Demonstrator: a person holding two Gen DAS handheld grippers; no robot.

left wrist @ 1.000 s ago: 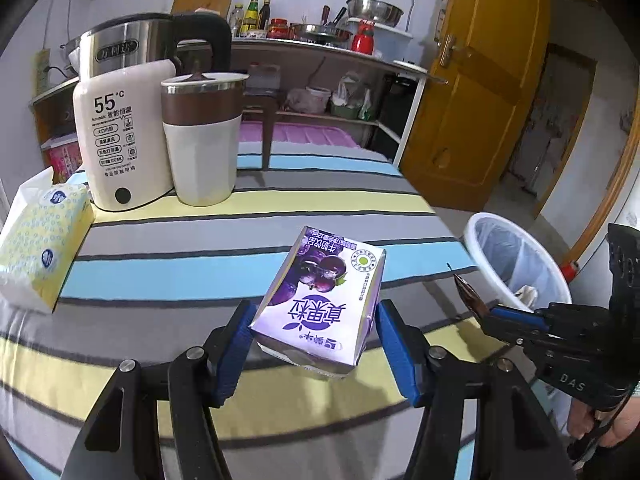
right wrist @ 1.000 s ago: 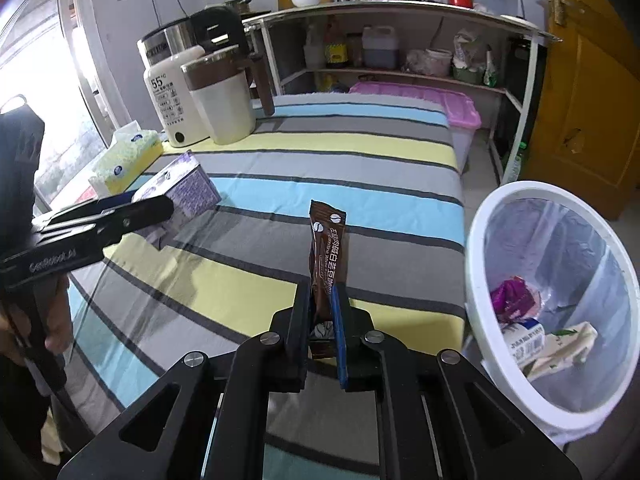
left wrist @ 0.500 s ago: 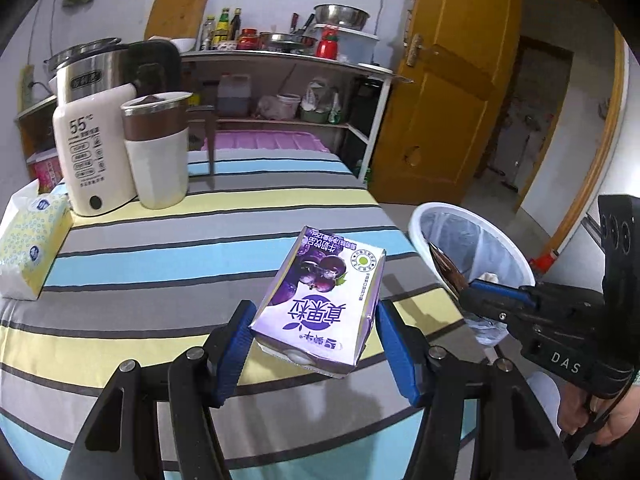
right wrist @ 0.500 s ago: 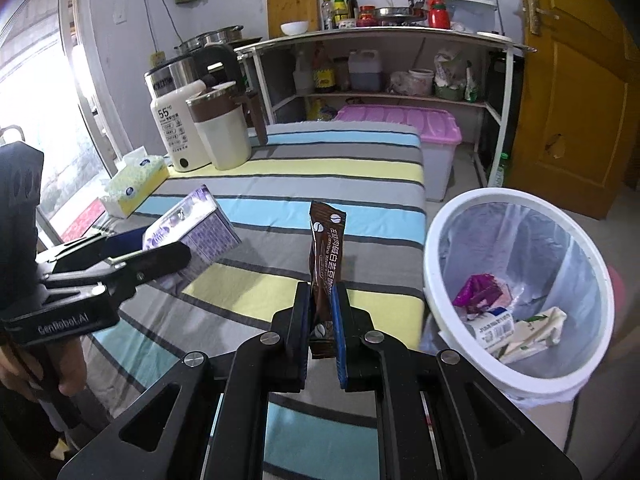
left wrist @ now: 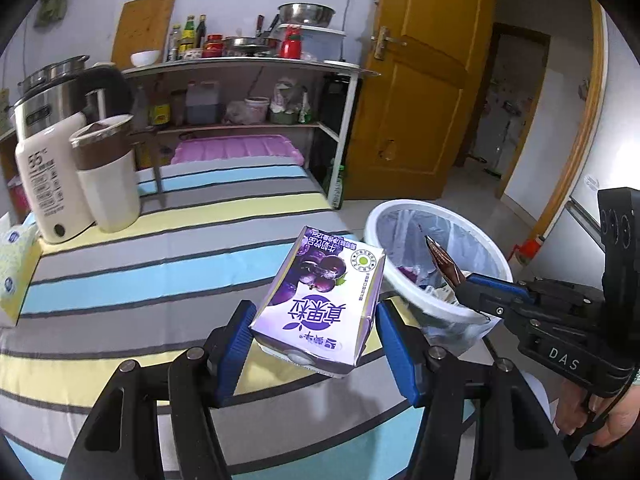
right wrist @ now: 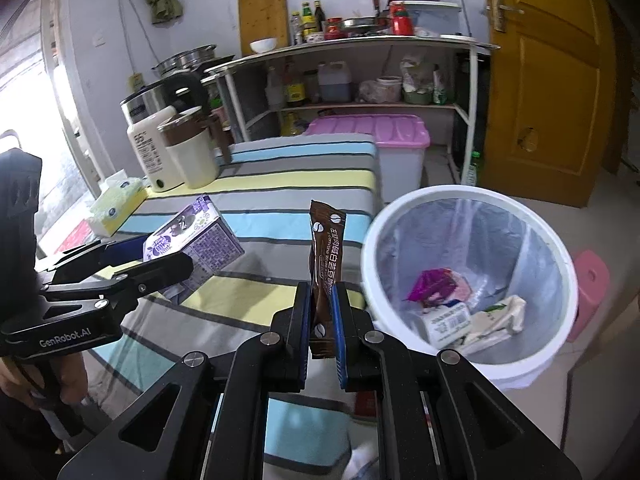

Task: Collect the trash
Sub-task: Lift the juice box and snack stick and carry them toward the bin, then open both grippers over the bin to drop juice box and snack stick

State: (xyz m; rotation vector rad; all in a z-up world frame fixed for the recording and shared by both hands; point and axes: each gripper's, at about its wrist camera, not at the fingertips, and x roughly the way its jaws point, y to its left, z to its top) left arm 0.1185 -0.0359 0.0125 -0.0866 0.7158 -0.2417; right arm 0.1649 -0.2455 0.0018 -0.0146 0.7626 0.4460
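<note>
My left gripper is shut on a purple and white milk carton, held above the striped table's near right corner; the carton also shows in the right wrist view. My right gripper is shut on a brown snack wrapper, held upright just left of the white trash bin. The bin stands on the floor past the table's right edge and holds several pieces of trash. The right gripper with the wrapper sits over the bin's near rim in the left wrist view.
A white kettle, a brown-and-cream mug and a tissue pack stand at the table's far left. A pink-lidded box, a metal shelf and a yellow door lie behind. A pink stool stands right of the bin.
Both grippers have moved back and to the right, still holding their items. The bin is now closer and fuller in both views, and the table has receded.
</note>
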